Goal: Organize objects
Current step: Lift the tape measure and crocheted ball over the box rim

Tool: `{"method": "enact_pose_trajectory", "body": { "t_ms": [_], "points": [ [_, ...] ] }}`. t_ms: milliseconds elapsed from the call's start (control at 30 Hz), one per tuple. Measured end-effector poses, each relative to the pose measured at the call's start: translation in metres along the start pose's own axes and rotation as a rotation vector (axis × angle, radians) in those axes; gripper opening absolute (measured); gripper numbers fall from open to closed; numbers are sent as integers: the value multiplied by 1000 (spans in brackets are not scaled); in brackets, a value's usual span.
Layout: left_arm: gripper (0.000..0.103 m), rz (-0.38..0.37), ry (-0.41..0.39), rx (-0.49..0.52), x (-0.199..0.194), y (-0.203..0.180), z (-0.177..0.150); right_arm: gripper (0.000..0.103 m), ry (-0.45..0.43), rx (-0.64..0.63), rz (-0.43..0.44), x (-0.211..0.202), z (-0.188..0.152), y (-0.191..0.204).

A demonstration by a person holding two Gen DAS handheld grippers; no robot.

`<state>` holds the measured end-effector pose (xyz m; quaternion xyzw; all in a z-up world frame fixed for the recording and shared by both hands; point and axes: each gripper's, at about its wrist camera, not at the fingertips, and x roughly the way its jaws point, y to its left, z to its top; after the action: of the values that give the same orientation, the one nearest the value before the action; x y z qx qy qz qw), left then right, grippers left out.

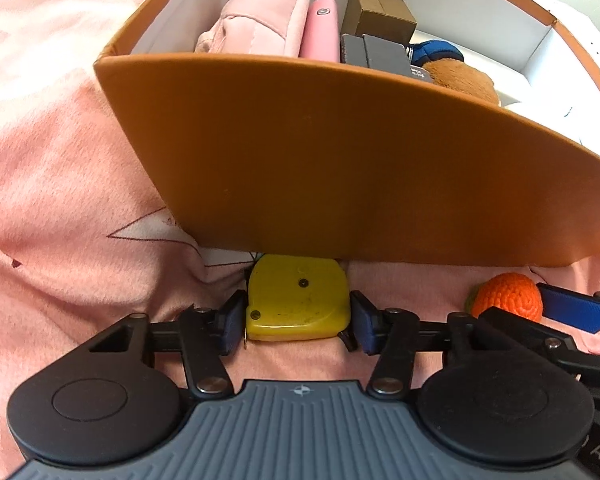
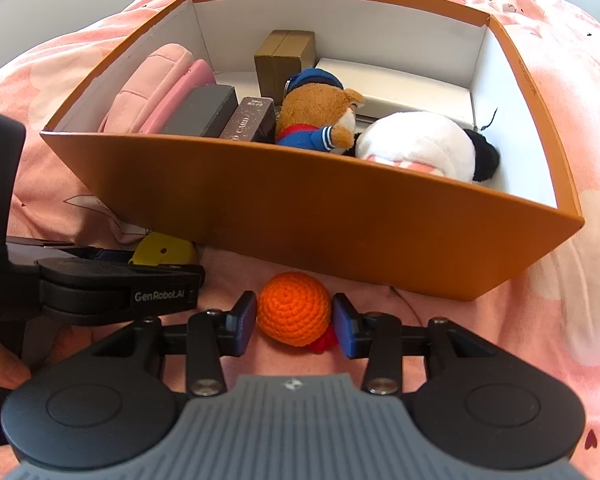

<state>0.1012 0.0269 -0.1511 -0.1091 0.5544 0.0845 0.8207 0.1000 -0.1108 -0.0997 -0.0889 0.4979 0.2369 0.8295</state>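
Note:
A yellow tape measure [image 1: 298,298] lies on the pink blanket against the near wall of the orange box [image 1: 340,160]. My left gripper [image 1: 298,320] has its pads on both sides of the tape measure, touching it. An orange crocheted ball [image 2: 295,309] lies in front of the box [image 2: 320,220]. My right gripper [image 2: 295,320] has its pads against both sides of the ball. The ball also shows in the left wrist view [image 1: 508,296], and the tape measure shows in the right wrist view [image 2: 166,249].
The box holds a pink pouch [image 2: 148,84], a pink case [image 1: 320,28], a brown carton [image 2: 286,60], dark boxes [image 2: 204,110], a brown plush [image 2: 320,116] and a white plush [image 2: 424,146]. The left gripper body [image 2: 100,284] is close on the right gripper's left.

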Motion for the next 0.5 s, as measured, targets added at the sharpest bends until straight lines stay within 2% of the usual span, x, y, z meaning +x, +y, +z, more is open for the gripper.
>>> {"method": "enact_pose_trajectory", "body": {
  "t_ms": [300, 500],
  "points": [
    [62, -50, 60, 68, -10, -1, -5, 43, -4, -6, -1, -4, -1, 1],
    [62, -124, 71, 113, -25, -3, -12, 42, -11, -7, 3, -11, 0, 1]
  ]
}}
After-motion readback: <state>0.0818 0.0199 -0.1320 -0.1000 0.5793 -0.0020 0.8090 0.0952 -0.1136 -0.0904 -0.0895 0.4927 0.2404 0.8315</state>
